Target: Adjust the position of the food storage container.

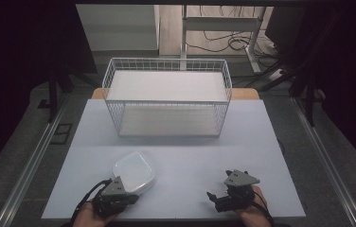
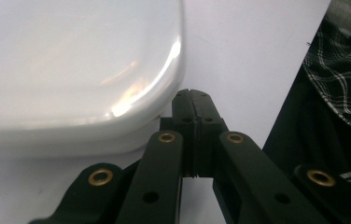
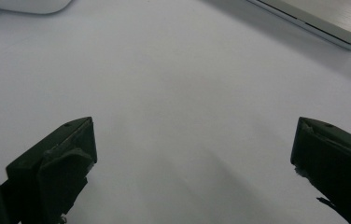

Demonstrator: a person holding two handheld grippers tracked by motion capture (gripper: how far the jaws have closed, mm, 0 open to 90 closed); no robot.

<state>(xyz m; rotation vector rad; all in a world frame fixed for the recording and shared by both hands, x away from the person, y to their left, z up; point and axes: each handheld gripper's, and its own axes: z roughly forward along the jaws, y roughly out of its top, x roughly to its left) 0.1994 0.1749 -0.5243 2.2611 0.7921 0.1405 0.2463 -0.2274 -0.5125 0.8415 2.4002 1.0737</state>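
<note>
A white, rounded, shallow plastic container (image 1: pixel 134 171) lies on the white table (image 1: pixel 176 151), near the front left. My left gripper (image 1: pixel 129 197) rests at the container's near edge. In the left gripper view its jaws (image 2: pixel 193 98) are pressed together with nothing between them, just right of the container's glossy rim (image 2: pixel 85 70). My right gripper (image 1: pixel 219 185) sits at the front right of the table. Its jaws (image 3: pixel 192 135) stand wide open over bare table, and the container's edge (image 3: pixel 24 4) shows far off at the upper left.
A white wire basket rack (image 1: pixel 166 97) with two shelves stands at the back middle of the table; its base (image 3: pixel 323 18) shows in the right gripper view. Checked clothing (image 2: pixel 341 79) of the person lies past the table's front edge.
</note>
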